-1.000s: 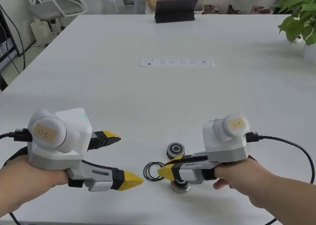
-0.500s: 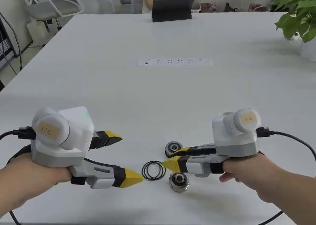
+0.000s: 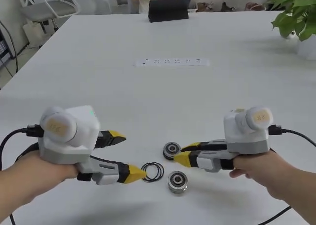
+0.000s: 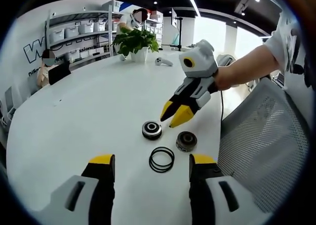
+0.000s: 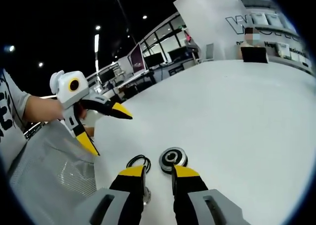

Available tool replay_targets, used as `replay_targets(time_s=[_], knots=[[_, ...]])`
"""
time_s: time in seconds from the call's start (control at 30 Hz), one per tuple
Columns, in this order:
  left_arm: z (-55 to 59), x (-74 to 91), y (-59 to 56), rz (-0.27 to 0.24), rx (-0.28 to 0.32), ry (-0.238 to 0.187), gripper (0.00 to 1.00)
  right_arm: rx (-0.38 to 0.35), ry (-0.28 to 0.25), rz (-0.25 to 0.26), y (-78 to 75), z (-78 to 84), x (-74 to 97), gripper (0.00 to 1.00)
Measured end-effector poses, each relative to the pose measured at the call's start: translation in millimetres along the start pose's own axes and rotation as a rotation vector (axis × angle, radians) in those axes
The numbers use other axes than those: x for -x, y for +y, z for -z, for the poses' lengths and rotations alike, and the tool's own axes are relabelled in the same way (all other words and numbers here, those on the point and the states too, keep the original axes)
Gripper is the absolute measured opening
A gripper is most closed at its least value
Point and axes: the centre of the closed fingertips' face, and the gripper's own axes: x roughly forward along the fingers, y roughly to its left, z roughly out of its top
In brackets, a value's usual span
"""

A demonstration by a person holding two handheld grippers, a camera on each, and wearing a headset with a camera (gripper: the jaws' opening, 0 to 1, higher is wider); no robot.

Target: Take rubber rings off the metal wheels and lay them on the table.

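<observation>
Rubber rings [image 3: 153, 171] lie loose on the worktop [image 3: 163, 96], far wheel [image 3: 172, 149] at their 1 o'clock, near wheel [image 3: 177, 181] at 4 o'clock. Left gripper [image 3: 129, 155] jaws gape wide, empty; right gripper [image 3: 181, 153] jaws barely parted, empty.

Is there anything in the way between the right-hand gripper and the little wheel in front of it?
Nothing visible. The metal wheel lies just beyond the right gripper tips on the bare table. The rubber rings lie off to one side, outside that path.
</observation>
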Motion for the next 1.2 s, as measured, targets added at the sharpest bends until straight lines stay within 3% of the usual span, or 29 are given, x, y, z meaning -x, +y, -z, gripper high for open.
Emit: replay_targets(time_s=[0.53,1.2], knots=[[-5.5,-17.1,5.8,0.005,0.023,-0.008,0.52,0.057,0.009,0.058,-17.4,7.6,1.0,0.22],[-13.9,-47.7,3.2,0.034,0.046,-0.013,0.42,0.148,0.028,0.075,-19.8,11.7,-10.3,0.23]])
